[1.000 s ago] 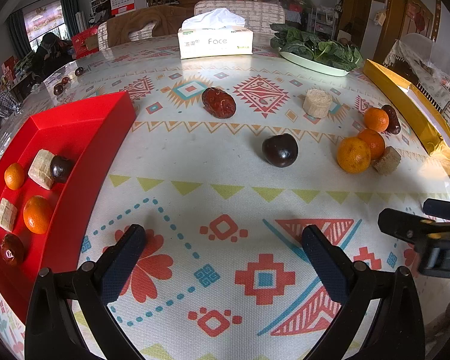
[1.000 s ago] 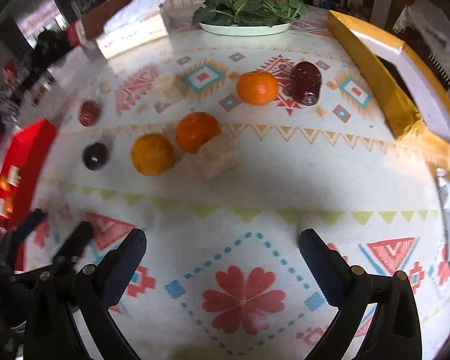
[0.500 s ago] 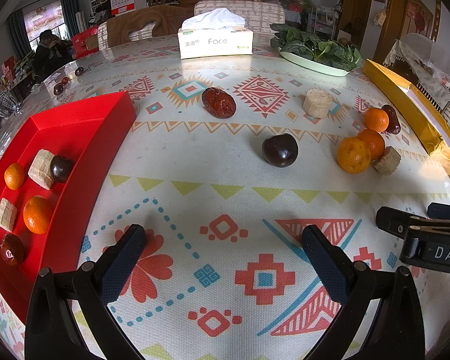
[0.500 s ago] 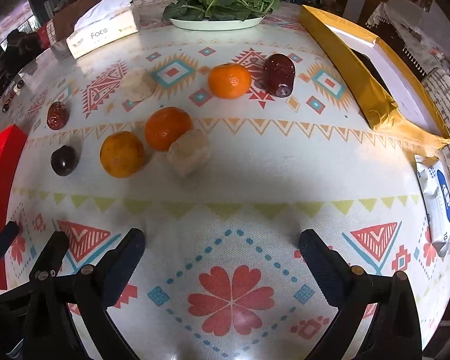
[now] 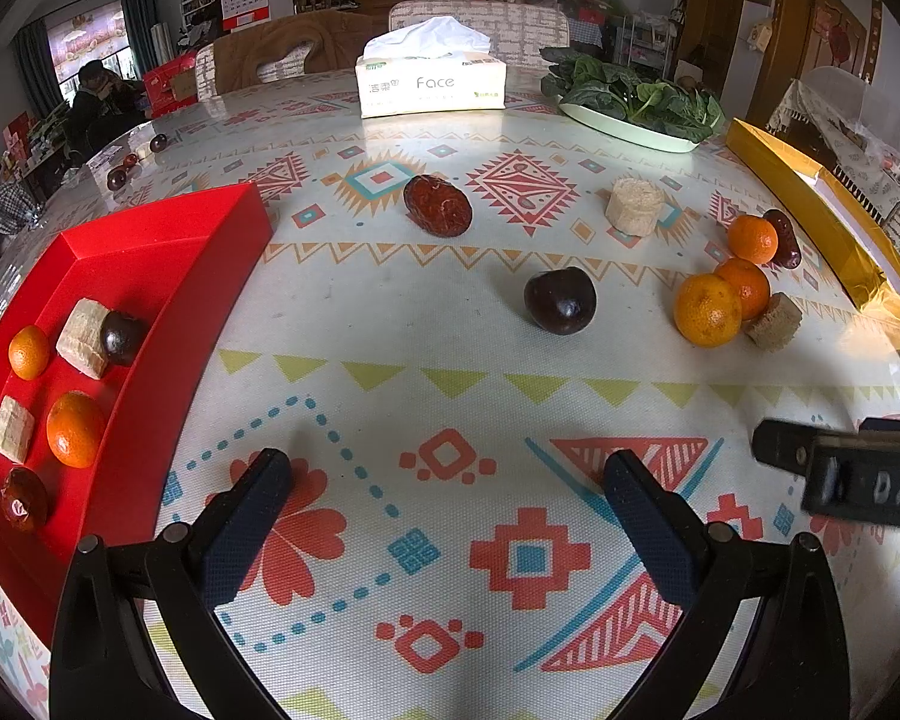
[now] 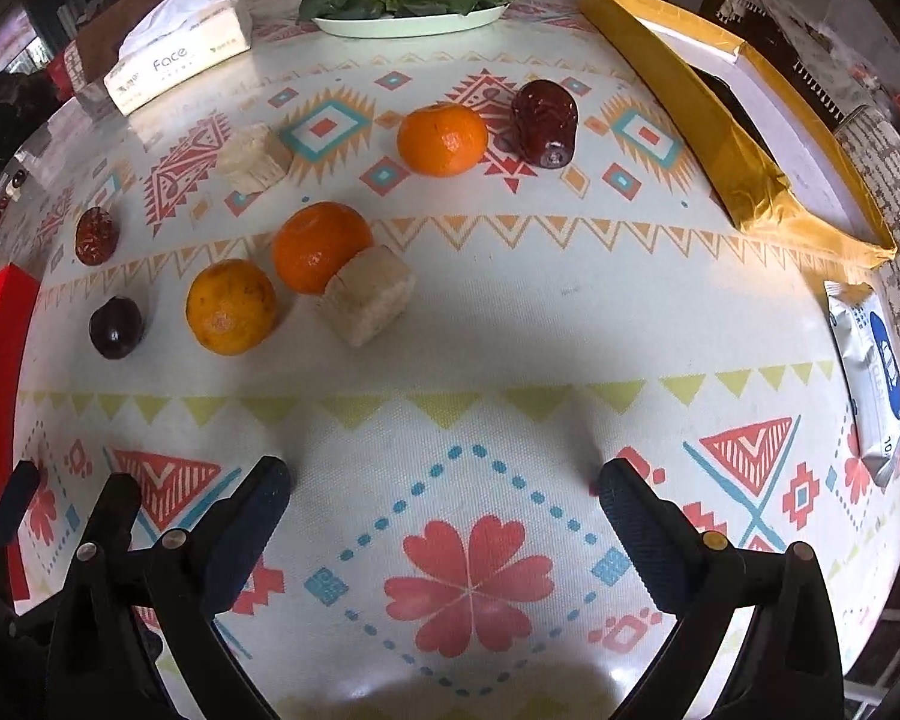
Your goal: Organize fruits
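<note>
We hold the left gripper [image 5: 444, 510] low over the patterned tablecloth [image 5: 450, 360] with its fingers spread wide and nothing between them. We hold the right gripper [image 6: 444, 510] the same way, fingers spread and empty, over the flower print near the table's front edge. The red tray [image 5: 168, 276] sits at the left and contains two oranges [image 5: 75, 429], two pale cut blocks [image 5: 84, 337], a dark plum [image 5: 121, 337] touching one block, and a red date [image 5: 24, 498] at the near end. On the cloth, a plum [image 5: 560, 300] lies between the tray and the fruit cluster, well apart from both. A date [image 5: 437, 205] lies farther back. The cluster comprises a yellowish orange [image 6: 231, 307], a second orange [image 6: 321, 247] and a pale block [image 6: 369, 294]; the block touches the second orange, and the two oranges appear to touch, though the angle leaves this uncertain. Behind them, a third orange [image 6: 442, 139] sits just beside another date [image 6: 545, 123]. A further pale block [image 6: 255, 157] stands alone to the left. A tissue box [image 5: 431, 84], a plate of greens [image 5: 630, 105] and a gold box [image 6: 720, 120] occupy the far and right edges.
</note>
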A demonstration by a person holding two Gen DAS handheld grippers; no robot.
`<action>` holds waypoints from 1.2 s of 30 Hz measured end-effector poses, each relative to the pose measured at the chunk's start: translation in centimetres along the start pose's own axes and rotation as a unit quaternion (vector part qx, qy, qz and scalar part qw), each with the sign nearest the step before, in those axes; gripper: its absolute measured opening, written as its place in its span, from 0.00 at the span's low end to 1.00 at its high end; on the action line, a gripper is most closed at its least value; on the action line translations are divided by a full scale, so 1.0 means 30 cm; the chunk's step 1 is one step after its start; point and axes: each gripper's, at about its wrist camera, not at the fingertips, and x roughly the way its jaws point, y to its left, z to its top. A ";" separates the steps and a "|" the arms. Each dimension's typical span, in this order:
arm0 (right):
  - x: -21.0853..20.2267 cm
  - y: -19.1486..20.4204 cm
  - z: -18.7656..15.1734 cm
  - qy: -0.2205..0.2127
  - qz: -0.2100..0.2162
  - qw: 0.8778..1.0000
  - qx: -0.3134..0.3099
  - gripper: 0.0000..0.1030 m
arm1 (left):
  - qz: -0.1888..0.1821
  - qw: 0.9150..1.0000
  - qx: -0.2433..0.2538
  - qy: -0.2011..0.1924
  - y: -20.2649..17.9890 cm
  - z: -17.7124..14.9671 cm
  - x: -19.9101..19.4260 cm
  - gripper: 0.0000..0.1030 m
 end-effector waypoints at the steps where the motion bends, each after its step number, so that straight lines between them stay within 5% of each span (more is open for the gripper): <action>1: -0.003 0.003 -0.010 -0.001 0.002 1.000 -0.007 1.00 | 0.000 1.000 0.001 0.000 -0.001 0.000 0.000 1.00; 16: -0.029 -0.003 -0.079 -0.045 0.005 0.999 -0.011 1.00 | 0.000 1.000 0.000 0.000 0.000 0.000 0.000 1.00; 32: -0.033 -0.006 -0.059 -0.016 -0.004 1.000 0.006 1.00 | 0.002 1.000 -0.004 0.000 0.006 0.001 -0.001 1.00; 36: -0.041 -0.008 -0.092 -0.042 0.008 0.999 -0.021 1.00 | 0.002 1.000 -0.004 0.000 0.006 0.001 0.000 1.00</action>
